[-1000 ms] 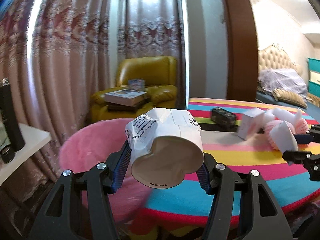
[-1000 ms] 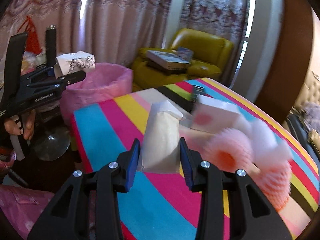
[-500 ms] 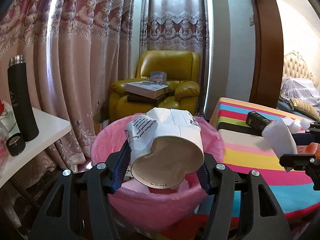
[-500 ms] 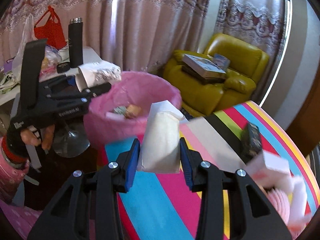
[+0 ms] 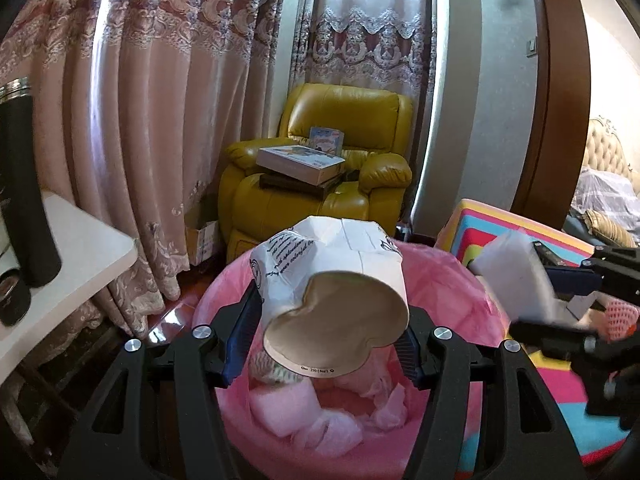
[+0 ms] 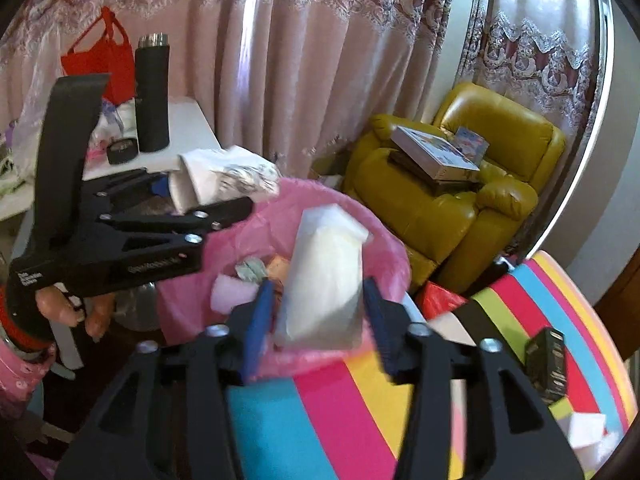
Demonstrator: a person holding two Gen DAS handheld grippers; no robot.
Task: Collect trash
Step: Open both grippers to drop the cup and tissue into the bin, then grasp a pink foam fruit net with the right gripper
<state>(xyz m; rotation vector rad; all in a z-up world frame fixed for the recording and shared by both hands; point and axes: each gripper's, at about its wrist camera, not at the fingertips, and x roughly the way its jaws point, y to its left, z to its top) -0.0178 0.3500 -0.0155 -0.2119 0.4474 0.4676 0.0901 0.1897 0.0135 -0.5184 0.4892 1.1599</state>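
My left gripper (image 5: 326, 332) is shut on a crushed white paper cup (image 5: 336, 300) and holds it right above the pink-lined trash bin (image 5: 448, 280). The bin holds several pieces of trash. My right gripper (image 6: 320, 320) is shut on a white foam block (image 6: 324, 292), held at the bin's near rim (image 6: 384, 248) by the table edge. In the right wrist view the left gripper (image 6: 224, 212) with the cup (image 6: 224, 176) hangs over the bin's left side. In the left wrist view the right gripper (image 5: 560, 300) with the block (image 5: 516, 280) is at the right.
A striped table (image 6: 400, 420) carries a black box (image 6: 548, 360) and white scraps. A yellow armchair (image 5: 320, 184) with books stands behind the bin. A white side table (image 5: 72, 264) with a black flask (image 6: 152, 92) is at the left. Curtains hang behind.
Both grippers have moved left from over the striped table to the pink bin. The cup now hangs over the bin's opening and the foam block has reached its rim.
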